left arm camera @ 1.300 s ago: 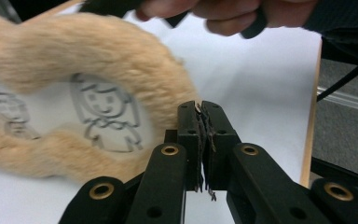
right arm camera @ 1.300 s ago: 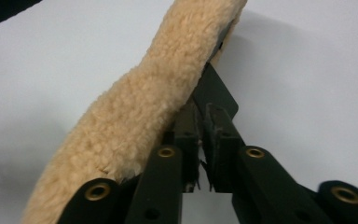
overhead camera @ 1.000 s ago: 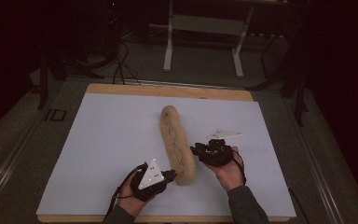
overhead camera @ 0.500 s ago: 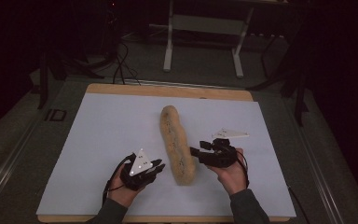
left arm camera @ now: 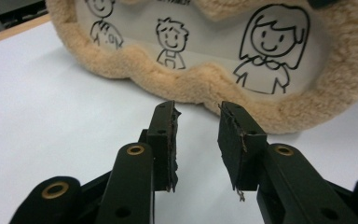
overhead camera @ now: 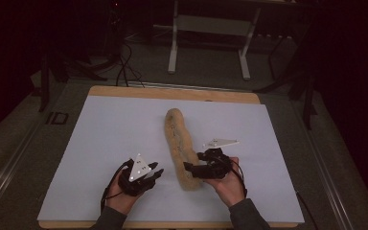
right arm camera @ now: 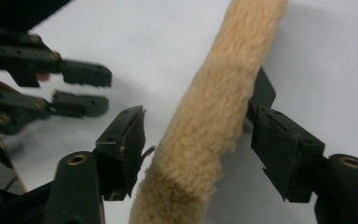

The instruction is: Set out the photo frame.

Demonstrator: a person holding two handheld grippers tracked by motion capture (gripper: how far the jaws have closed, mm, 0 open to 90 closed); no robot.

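White mat [overhead camera: 100, 143] on wooden table [overhead camera: 172, 93], dark room; both hand-held grippers open, plush frame [overhead camera: 179, 146] unheld.

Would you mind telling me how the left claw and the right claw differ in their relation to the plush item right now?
The left claw stands clear of the tan plush item, its jaws pointing at the fuzzy edge with nothing between them. The right claw straddles the plush item's end, jaws spread on either side of it. Both have just been opening, and both sit low over the white mat.

A long tan plush strip [overhead camera: 178, 146] lies on the white-covered table [overhead camera: 100, 139].
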